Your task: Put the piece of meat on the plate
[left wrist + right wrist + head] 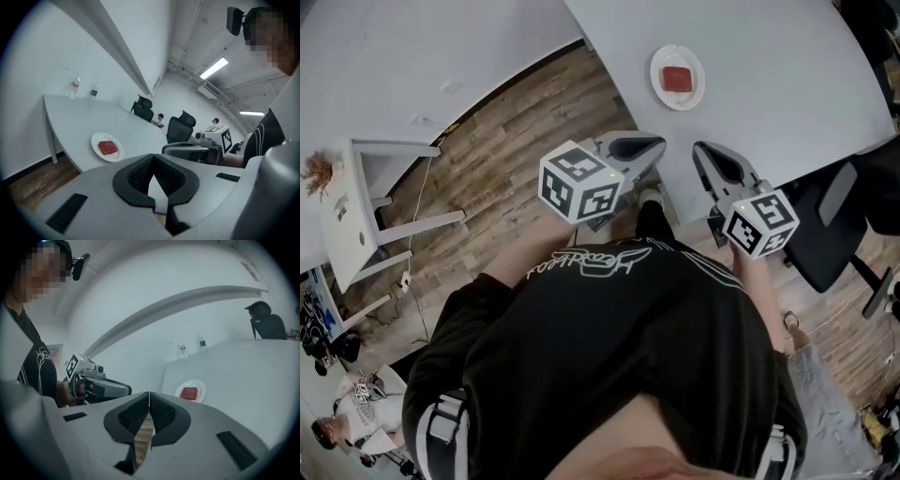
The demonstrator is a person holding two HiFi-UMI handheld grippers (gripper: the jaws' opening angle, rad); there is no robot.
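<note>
The red piece of meat (678,79) lies on the white plate (661,66) near the grey table's edge. It also shows in the left gripper view as meat (108,147) on the plate (96,139), and in the right gripper view as meat (189,393) on the plate (200,384). Both grippers hover off the table's near edge, well short of the plate. My left gripper (659,146) is shut with nothing in it, its tips (152,155) meeting. My right gripper (701,152) is also shut and holds nothing, tips (149,394) touching.
The grey table (769,84) runs across the top right over a wooden floor (516,122). A black office chair (834,230) stands at the right, and a white side table (366,202) at the left. Two bottles (75,86) stand at the table's far end. People sit beyond.
</note>
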